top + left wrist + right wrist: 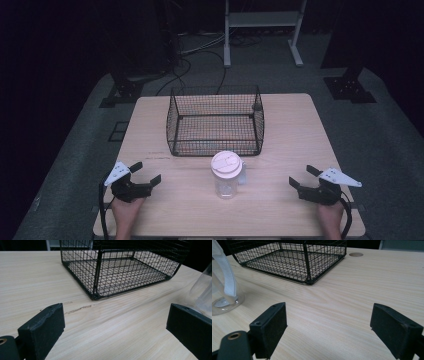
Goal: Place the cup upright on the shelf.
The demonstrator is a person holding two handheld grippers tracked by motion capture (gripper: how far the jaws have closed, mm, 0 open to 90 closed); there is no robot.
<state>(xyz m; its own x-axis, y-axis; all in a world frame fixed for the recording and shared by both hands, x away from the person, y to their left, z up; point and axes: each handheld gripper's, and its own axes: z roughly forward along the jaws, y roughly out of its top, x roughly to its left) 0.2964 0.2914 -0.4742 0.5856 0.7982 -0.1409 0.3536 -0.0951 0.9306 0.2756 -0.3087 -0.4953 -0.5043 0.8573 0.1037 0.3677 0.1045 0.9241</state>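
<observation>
Standing upright near the front middle of the pale wooden table (pixel 300 130), well apart from both tools and roughly midway between them: clear plastic jug with a white round lid (pixel 227 175). Showing in the left gripper view only as a transparent wall (pixel 202 290) cut off by the right edge, partly hidden behind the near black jaw. Showing in the right gripper view only as a glassy base with a white strap-like handle (pixel 223 285), cut off at the left edge; contents impossible to make out. Fading into darkness beyond the table: floor cables and a pale metal frame (pixel 262 30), details hard to read.

Resting low at the front left corner, held from below by a hand (pixel 125 212): left gripper (pixel 148 172), jaws spread wide, gripping nothing, aiming forward and inward. Mirroring it at the front right, held by the other hand (pixel 331 216): right gripper (pixel 302 176), jaws likewise wide apart and holding nothing, aiming inward toward the jug.

Sitting just behind the jug, toward the table's far side: black wire-mesh rectangular basket (pixel 216 122), near corner (pixel 96 293) looming in both gripper views (pixel 308 277). Lying between each gripper and the jug: bare tabletop, nothing blocking.
</observation>
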